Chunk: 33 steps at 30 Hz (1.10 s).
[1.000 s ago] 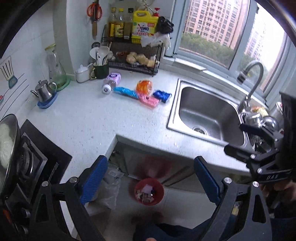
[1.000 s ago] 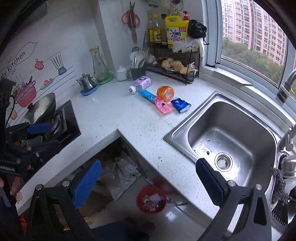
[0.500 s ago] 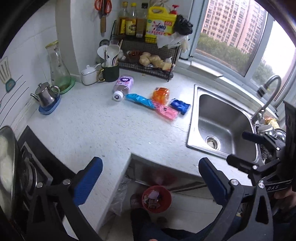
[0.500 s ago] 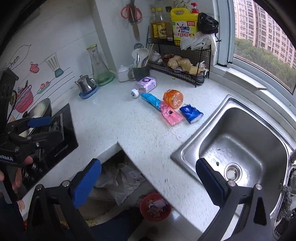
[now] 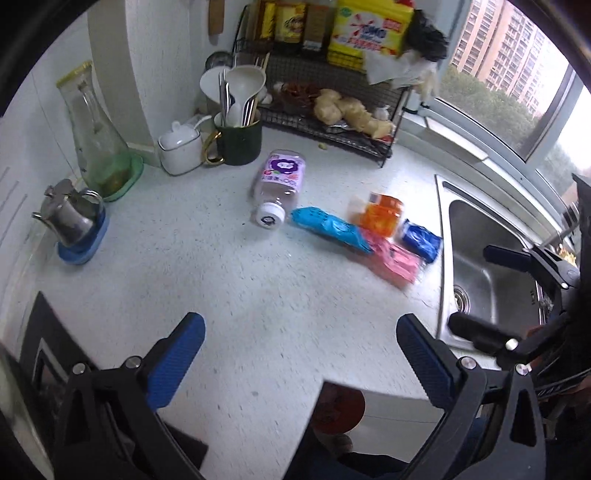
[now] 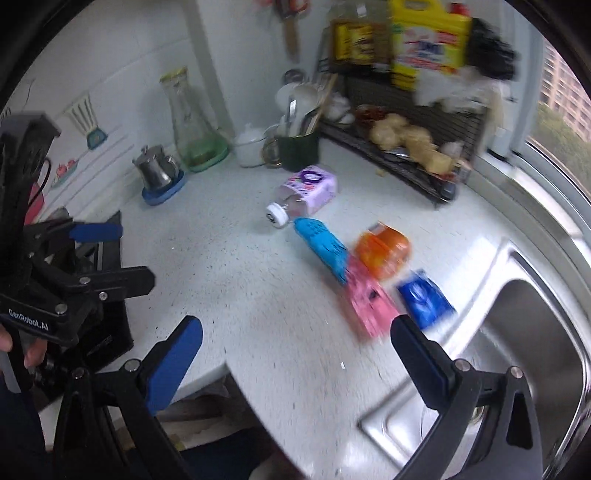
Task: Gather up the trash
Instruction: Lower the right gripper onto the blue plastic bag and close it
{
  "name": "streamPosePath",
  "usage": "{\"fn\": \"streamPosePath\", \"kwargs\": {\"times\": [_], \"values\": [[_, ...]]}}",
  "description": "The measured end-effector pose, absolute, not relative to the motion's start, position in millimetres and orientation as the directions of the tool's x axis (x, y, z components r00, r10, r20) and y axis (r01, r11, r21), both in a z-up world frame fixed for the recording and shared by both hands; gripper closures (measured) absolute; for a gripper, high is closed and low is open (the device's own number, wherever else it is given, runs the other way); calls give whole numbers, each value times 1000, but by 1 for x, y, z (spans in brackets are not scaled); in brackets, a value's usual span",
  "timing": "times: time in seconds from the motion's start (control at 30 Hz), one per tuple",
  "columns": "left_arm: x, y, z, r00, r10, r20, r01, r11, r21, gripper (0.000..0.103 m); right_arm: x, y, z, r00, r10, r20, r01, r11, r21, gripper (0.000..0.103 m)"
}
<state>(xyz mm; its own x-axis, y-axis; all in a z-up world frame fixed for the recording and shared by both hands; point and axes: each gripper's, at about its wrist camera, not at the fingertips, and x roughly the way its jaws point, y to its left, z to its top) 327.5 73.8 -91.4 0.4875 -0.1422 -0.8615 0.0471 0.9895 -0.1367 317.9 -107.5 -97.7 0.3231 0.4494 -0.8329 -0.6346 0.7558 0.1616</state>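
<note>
I had both tongs, left (image 5: 301, 354) and right (image 6: 295, 360), gaping wide and empty over the surface (image 5: 229, 288), so this was just the approach. Five bits of trash lay beside the sink (image 5: 491, 266): one bottle (image 5: 279, 184), blue wrapper (image 5: 328, 228), orange tub (image 5: 382, 216), pink packet (image 5: 395, 258), dark-blue packet (image 5: 421, 240). Next I'd guess dropping onto one.

"GenRobot.AI" reads white on the left gripper (image 6: 96, 259), left edge; yellow jug (image 5: 370, 33), top, shows "OMO"
</note>
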Motion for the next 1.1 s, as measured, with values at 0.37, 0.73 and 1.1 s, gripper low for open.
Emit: {"fn": "streamPosePath", "kwargs": {"times": [0.37, 0.73, 1.1], "values": [[382, 123, -146, 380, -153, -912, -1, 986, -166, 0, 387, -45, -144, 219, 378, -900, -748, 657, 94, 9], [419, 147, -199, 310, -188, -932, -48, 976, -213, 0, 428, -7, -190, 108, 298, -949, -797, 596, 97, 18], [431, 143, -195, 278, -145, -949, -1, 989, -151, 0, 452, 14, -219, 50, 272, -961, -793, 596, 128, 35]]}}
